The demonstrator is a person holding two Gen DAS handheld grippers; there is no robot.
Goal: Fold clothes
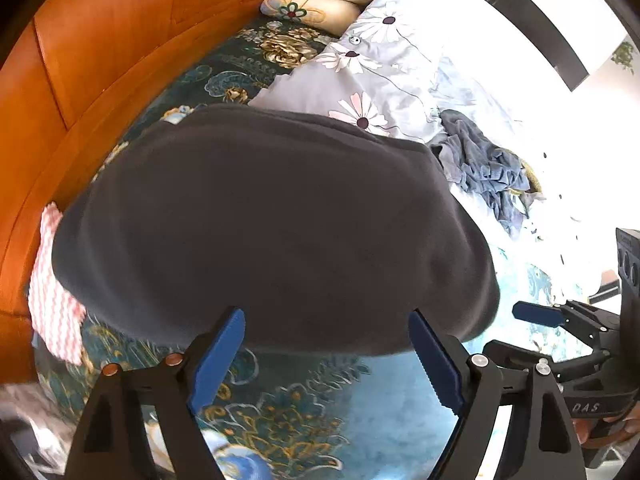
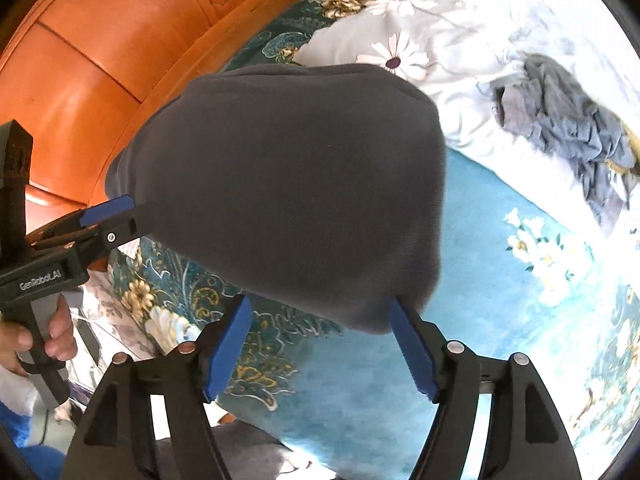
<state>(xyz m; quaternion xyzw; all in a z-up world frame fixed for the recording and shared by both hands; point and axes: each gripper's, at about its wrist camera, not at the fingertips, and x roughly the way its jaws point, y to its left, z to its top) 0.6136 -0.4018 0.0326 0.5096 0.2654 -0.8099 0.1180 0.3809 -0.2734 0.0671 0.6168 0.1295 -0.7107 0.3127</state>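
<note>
A dark grey folded garment (image 1: 272, 232) lies flat on the teal floral bed sheet (image 1: 384, 392). My left gripper (image 1: 326, 346) hovers at the garment's near edge, open, its blue pads (image 1: 218, 356) standing wide with only sheet and the garment's hem under the gap. The same garment (image 2: 296, 184) fills the middle of the right wrist view. My right gripper (image 2: 320, 340) is open over its near right corner, which reaches in between the fingers without being pinched. In that view the left gripper (image 2: 126, 218) sits at the garment's left edge, held by a hand (image 2: 60, 332).
An orange wooden headboard (image 1: 100, 72) curves along the left. Rolled floral pillows (image 1: 316, 4) and a grey daisy-print duvet (image 1: 372, 76) lie at the far end. A crumpled blue-grey garment (image 1: 484, 172) rests to the right, a pink-and-white zigzag cloth (image 1: 52, 292) to the left.
</note>
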